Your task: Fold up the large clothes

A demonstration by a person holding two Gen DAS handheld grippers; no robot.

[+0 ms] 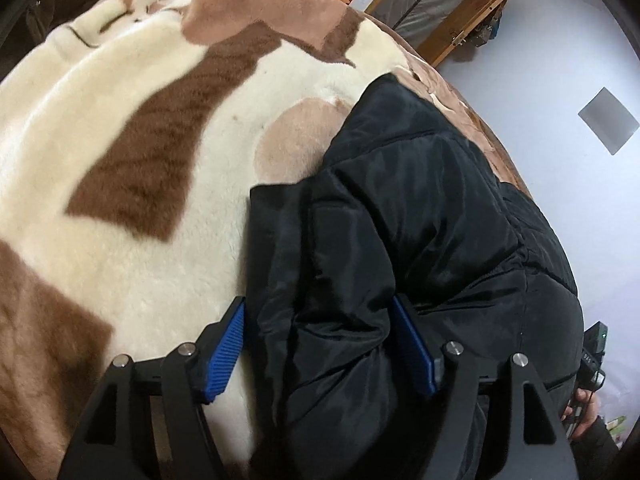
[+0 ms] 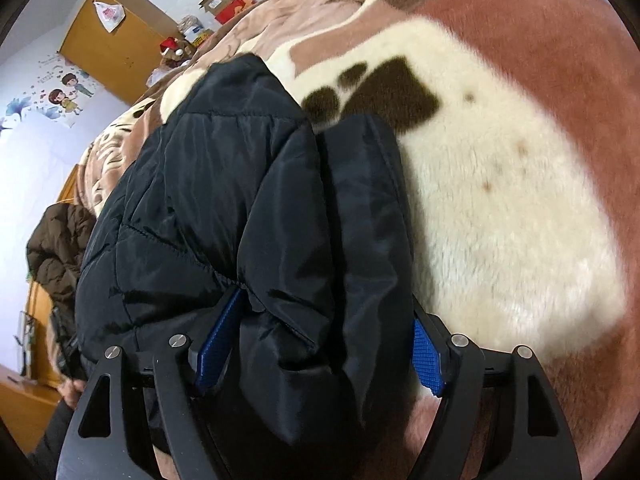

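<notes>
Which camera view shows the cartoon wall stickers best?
The right wrist view: the cartoon wall stickers appear on the pale wall at left, beside the wooden wardrobe. The left wrist view does not show them, only the black jacket and blanket.

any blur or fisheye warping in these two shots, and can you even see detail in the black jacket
Left wrist view: strong fisheye bend with dark corners; the blanket looks soft, and the black jacket shows only faint sheen. Right wrist view: same bend; blanket fur smears toward the right edge, while jacket quilting seams read clearly.

Left tool (image 1: 320, 344) jaws spread wide; right tool (image 2: 324, 344) likewise.
</notes>
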